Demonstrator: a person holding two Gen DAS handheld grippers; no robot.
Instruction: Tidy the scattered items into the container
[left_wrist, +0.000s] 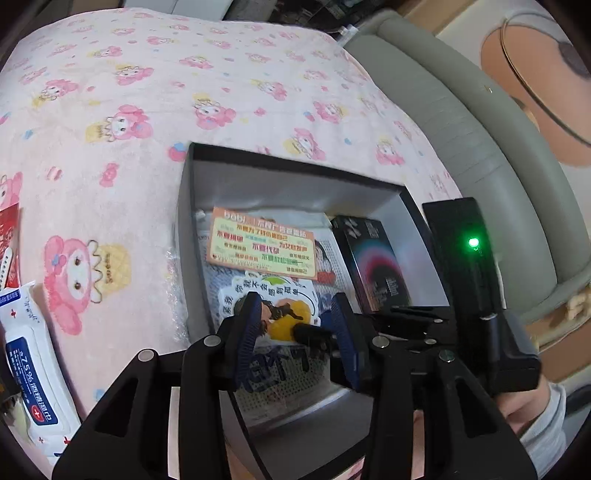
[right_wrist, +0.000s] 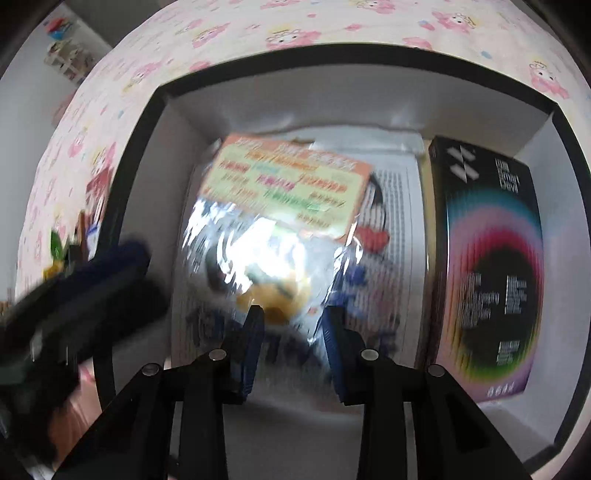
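Note:
A black-rimmed box (left_wrist: 295, 166) (right_wrist: 332, 55) with pale inner walls sits on a pink cartoon blanket. Inside lie a bagged sticker pack with an orange header card (left_wrist: 262, 247) (right_wrist: 291, 188), a printed white sheet (right_wrist: 399, 229) under it, and a black carton with a rainbow ring (left_wrist: 373, 266) (right_wrist: 491, 258) along the right wall. My left gripper (left_wrist: 297, 328) is open above the near part of the box. My right gripper (right_wrist: 293, 328) reaches in from the right, open, its blue pads either side of the pack's lower end. Its dark tip (left_wrist: 306, 334) shows between my left fingers.
A white and blue wipes packet (left_wrist: 33, 369) and a red packet (left_wrist: 9, 243) lie on the blanket (left_wrist: 110, 92) left of the box. A grey padded edge (left_wrist: 480, 147) runs along the right. A grey sleeve (left_wrist: 546, 424) shows at lower right.

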